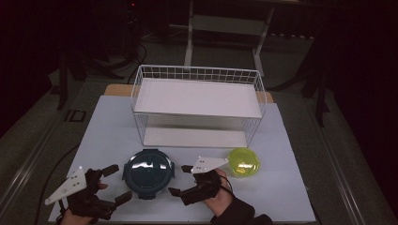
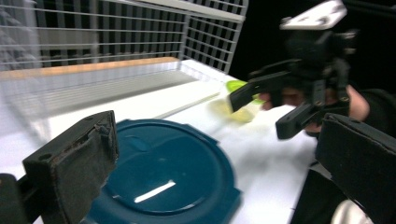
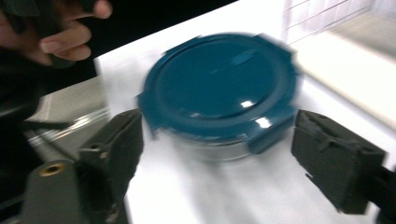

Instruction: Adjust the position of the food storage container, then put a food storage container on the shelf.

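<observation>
We look down on a pale surface (image 1: pixel 108 126) in a dark room. At the far left of the near edge, the left gripper (image 1: pixel 116 183) sits in a person's hand, with a grey three-cornered plate on top. Its two black jaws stand wide apart and hold nothing. They point toward the round dark teal container (image 1: pixel 149 172) just to its right.

The container rests flat on the surface near the front edge, with its lid on and clip tabs around the rim. Light glints off the lid. In the left gripper view the container (image 2: pixel 173 177) lies low between that gripper's two padded jaws, clear of both.

Behind the container, at the middle of the surface, stands a white wire rack (image 1: pixel 197 105) with two flat shelves, one above the other.

Right of the container we find the right gripper (image 1: pixel 180 179), also held in a hand, with a dark sleeve at the wrist. Its jaws are spread wide, empty, and point left at the container. In the blurred right gripper view the container (image 3: pixel 219 88) sits just ahead of the jaws, apart from both pads.

Further right, near the rack's front corner, a small yellow-green round dish (image 1: pixel 243 161) lies on the surface, just beside the right gripper's plate.
</observation>
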Motion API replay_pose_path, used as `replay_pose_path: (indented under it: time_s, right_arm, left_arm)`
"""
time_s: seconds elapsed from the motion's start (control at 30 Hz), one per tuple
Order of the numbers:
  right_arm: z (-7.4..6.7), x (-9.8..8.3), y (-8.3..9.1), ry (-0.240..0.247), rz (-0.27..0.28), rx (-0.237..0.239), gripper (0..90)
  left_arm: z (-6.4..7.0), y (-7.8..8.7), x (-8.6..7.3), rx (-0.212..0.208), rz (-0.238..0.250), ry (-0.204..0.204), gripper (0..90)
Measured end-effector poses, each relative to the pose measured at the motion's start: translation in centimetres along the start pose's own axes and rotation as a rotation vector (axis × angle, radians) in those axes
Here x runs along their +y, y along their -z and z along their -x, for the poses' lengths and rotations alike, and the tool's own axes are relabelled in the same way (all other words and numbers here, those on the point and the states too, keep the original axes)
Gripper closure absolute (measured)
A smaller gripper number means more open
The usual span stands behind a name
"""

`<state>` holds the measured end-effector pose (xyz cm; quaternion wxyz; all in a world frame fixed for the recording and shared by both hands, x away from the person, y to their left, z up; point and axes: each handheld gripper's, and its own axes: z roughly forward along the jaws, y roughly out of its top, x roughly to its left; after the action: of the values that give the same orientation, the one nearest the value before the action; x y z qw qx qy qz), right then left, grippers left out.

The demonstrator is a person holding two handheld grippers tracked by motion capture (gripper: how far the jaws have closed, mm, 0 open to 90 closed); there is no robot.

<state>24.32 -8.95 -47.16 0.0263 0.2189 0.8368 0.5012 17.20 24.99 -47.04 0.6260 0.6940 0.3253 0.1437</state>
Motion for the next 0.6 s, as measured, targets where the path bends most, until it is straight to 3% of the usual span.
replay_pose_path:
  time_s: [0.17,0.27,0.33,0.47,0.6]
  right_arm:
    - [0.5,0.7,1.2,0.019,0.057,-0.087,21.1]
    - [1.1,0.9,1.6,0.007,0.071,-0.098,21.3]
    - [1.3,1.0,1.7,0.007,0.077,-0.101,23.0]
    - [2.1,1.4,2.4,0.018,0.142,-0.126,22.0]
    - [2.5,1.5,2.5,-0.024,0.141,-0.141,17.6]
  left_arm:
    - [-1.8,0.0,0.6,0.080,-0.097,0.043,0.0]
    - [-3.1,0.0,0.6,0.125,-0.142,0.097,0.0]
    - [-3.3,-0.1,0.5,0.130,-0.150,0.111,0.0]
    - [-4.9,-0.4,-0.2,0.157,-0.224,0.220,0.0]
    - [-6.3,-0.7,-1.2,0.126,-0.254,0.344,0.0]
